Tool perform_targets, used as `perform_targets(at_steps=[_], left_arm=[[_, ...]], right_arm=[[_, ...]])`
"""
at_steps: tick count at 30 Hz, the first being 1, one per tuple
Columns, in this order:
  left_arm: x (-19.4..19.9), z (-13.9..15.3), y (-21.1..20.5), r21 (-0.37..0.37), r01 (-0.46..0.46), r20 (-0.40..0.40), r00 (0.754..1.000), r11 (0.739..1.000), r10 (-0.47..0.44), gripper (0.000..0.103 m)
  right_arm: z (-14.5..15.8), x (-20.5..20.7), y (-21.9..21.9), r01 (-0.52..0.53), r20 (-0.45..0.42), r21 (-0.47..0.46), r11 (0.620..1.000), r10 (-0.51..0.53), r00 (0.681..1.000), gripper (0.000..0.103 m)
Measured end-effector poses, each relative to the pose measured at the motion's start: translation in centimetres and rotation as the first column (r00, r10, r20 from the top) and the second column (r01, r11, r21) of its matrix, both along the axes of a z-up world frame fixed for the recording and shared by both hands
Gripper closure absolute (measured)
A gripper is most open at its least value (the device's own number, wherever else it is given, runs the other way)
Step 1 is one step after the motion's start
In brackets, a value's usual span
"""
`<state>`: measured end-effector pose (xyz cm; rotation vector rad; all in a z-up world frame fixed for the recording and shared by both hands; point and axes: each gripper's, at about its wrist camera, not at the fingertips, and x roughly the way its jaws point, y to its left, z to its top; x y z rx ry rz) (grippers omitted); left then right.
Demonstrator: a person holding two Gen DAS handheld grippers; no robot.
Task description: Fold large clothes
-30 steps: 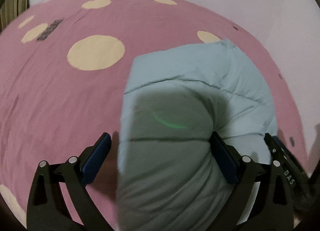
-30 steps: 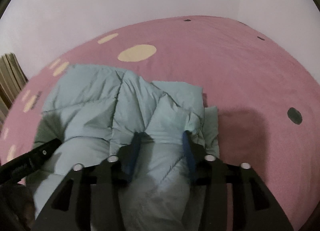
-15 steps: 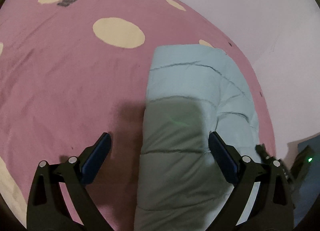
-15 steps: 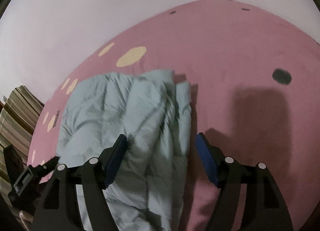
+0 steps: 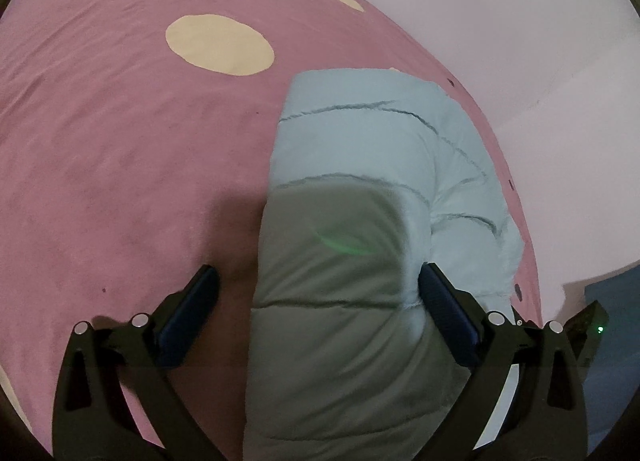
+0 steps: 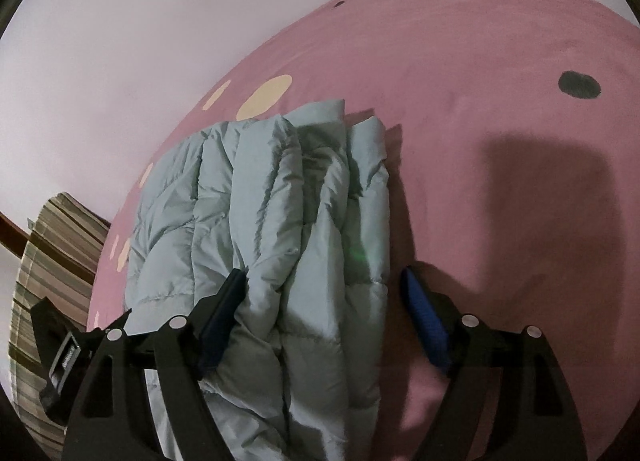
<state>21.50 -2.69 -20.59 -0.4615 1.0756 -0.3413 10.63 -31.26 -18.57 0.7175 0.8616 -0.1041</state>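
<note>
Left gripper [image 5: 318,293]: jaws wide apart, tilted downward, blue pads [image 5: 188,317] gripping nothing. Right gripper [image 6: 324,301]: also angled down, jaws have just been opening, now spread wide, pads [image 6: 424,325] pressing on nothing.

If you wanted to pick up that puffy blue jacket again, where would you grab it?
Probably the stacked folded edge of the puffy blue jacket, nearest the right claw. Come from the bare pink side: the layers bunch there, so one pinch may catch them all.

Pink bedspread [image 5: 120,165] with cream dots [image 5: 220,43] — pale wall [image 6: 120,41], striped fabric [image 6: 52,261] beside it.
</note>
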Motion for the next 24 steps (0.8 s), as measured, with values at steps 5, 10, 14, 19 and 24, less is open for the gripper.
perform_targets(at_steps=[5, 10, 14, 19, 24], left_arm=[[0.4, -0.3, -0.5, 0.016, 0.002, 0.004, 1.000, 1.000, -0.002, 0.004], [0.9, -0.4, -0.9, 0.013, 0.003, 0.007, 1.000, 1.000, -0.003, 0.007], [0.4, -0.5, -0.5, -0.046, 0.017, -0.014, 1.000, 0.999, -0.017, 0.023], [0.2, -0.3, -0.6, -0.048, 0.019, -0.011, 1.000, 0.999, -0.020, 0.031], [-0.1, 0.2, -0.9, -0.041, 0.031, 0.004, 1.000, 0.999, -0.031, 0.040]], right_arm=[[-0.2, -0.7, 0.7, -0.014, 0.011, 0.012, 1.000, 0.014, 1.000, 0.028], [-0.3, -0.7, 1.0, -0.015, 0.024, 0.040, 0.999, 0.014, 1.000, 0.037], [-0.6, -0.9, 1.0, -0.028, 0.028, 0.070, 0.997, 0.026, 0.999, 0.046], [-0.9, -0.8, 1.1, -0.041, 0.034, 0.102, 0.994, 0.038, 0.999, 0.056], [-0.8, -0.9, 1.4, -0.041, 0.055, 0.117, 0.992, 0.035, 0.998, 0.065]])
